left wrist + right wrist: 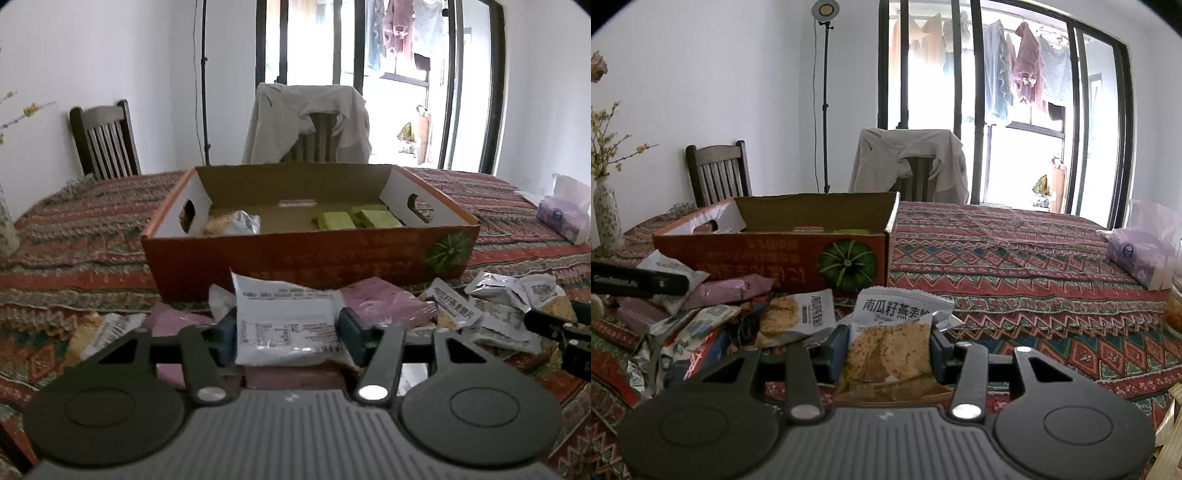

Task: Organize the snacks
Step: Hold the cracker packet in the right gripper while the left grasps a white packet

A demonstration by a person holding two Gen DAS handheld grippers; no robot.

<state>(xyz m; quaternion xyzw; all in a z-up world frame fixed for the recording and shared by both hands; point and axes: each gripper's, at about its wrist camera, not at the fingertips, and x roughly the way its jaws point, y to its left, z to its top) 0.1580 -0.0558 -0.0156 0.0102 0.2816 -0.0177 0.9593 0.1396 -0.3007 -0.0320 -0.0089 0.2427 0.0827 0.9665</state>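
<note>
Since both packets are light, crinkly foil w/ brittle biscuits inside, I keep the squeeze soft, mid-body. Left tongs [287, 334] clamp the white packet [286, 317]; right tongs [889, 352] clamp the oat-biscuit packet [892, 350], both low over the bench [1015, 258], box [306, 254] just ahead.

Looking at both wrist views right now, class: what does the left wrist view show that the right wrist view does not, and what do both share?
Only the left wrist view looks down into the box: green packets at its right end and a silvery packet at its left end. It also shows the left gripper closed on a white packet, print side up.

Only the right wrist view shows the right gripper gripping an oat-crisp packet, and the vase.

Both show the box, the patterned tablecloth and the draped chair.
</note>
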